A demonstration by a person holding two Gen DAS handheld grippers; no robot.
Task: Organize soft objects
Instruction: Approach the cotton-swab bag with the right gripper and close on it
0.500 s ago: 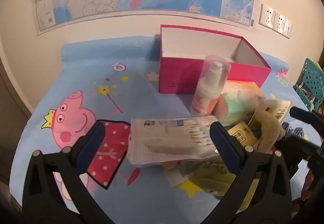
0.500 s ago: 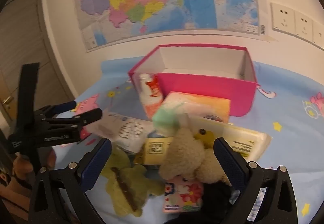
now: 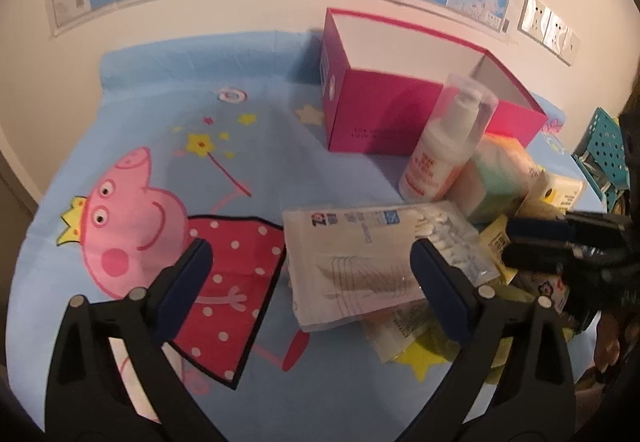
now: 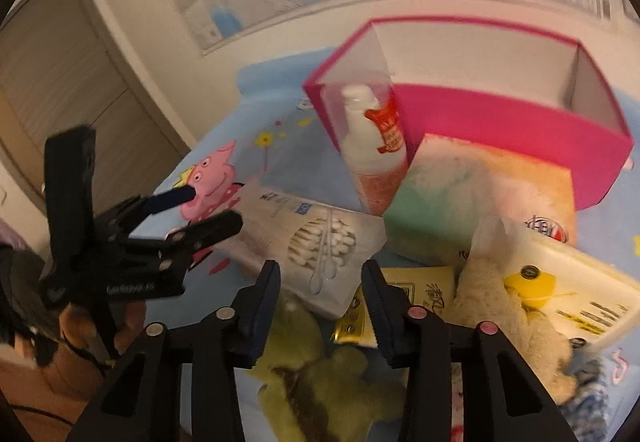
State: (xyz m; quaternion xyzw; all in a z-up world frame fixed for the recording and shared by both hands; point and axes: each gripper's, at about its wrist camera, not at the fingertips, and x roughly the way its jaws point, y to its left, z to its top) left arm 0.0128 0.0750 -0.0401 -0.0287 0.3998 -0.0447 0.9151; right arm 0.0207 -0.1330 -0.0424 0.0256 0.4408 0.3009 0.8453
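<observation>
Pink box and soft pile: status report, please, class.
Left hand-held gripper wide open, empty. Right hand-held gripper half-closed, pinching nothing. Pink box empty. Cotton swab pack overlaps green plush.

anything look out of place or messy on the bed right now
Yes. The pink box sits empty while everything lies heaped in front of it: a bag of cotton swabs tilted on the pile, a green plush toy half buried beneath it, and a hard spray bottle standing among the soft things.

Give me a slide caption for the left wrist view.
Open left claw above cotton swab pack, near pink box.
</observation>
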